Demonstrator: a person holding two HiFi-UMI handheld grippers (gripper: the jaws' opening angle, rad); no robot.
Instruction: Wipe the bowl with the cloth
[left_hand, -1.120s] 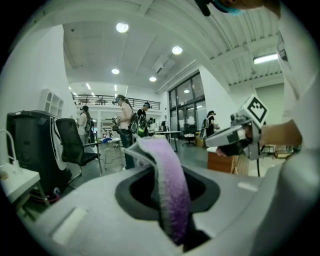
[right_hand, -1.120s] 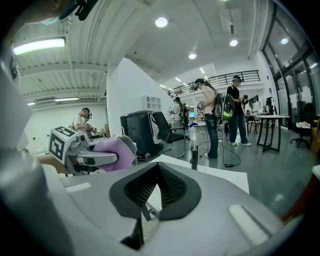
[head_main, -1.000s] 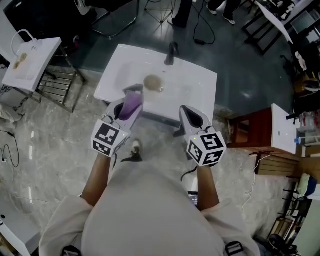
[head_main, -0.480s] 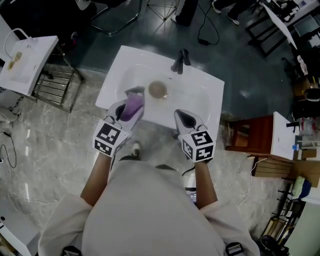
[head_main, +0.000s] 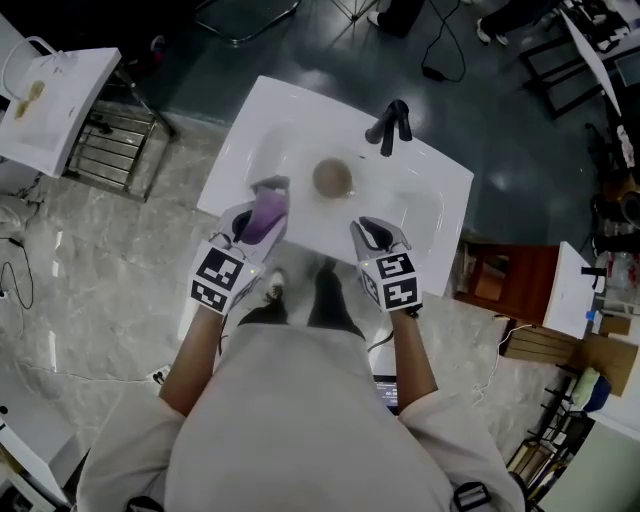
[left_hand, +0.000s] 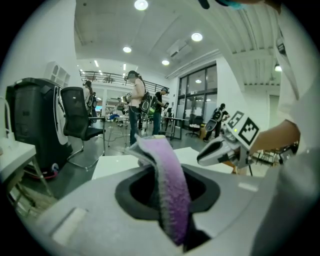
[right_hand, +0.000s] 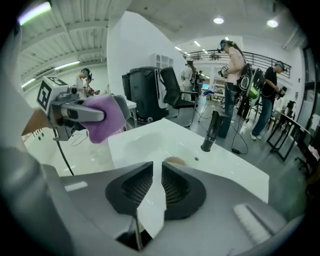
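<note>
The left gripper (head_main: 252, 220) pinches a purple cloth (head_main: 266, 207): its jaws are pressed onto the fabric, which stands up from between them as a folded strip with a grey edge at its top. The right gripper (head_main: 376, 236) holds nothing. Its jaws are opening, with a narrow gap between the ribbed pads and only the white washbasin (head_main: 425, 215) showing through it.

Both grippers hover at the near edge of the washbasin, side by side and well apart, tips pointing away from the person. The beige bowl (head_main: 332, 178) sits in the basin hollow, ahead of both grippers and between their lines of aim, somewhat nearer the right one. In the right gripper view it shows just past the jaw tips, partly hidden behind them. Neither gripper touches it, and the cloth is clear of it, off to its left.

A black faucet (head_main: 392, 124) stands on the basin deck beyond the bowl, ahead of the right gripper and slightly to its right. Far out to the left of the left gripper, a white bag (head_main: 55, 95) rests on a metal rack. To the right of the right gripper stands a reddish-brown wooden stand (head_main: 500, 280).
</note>
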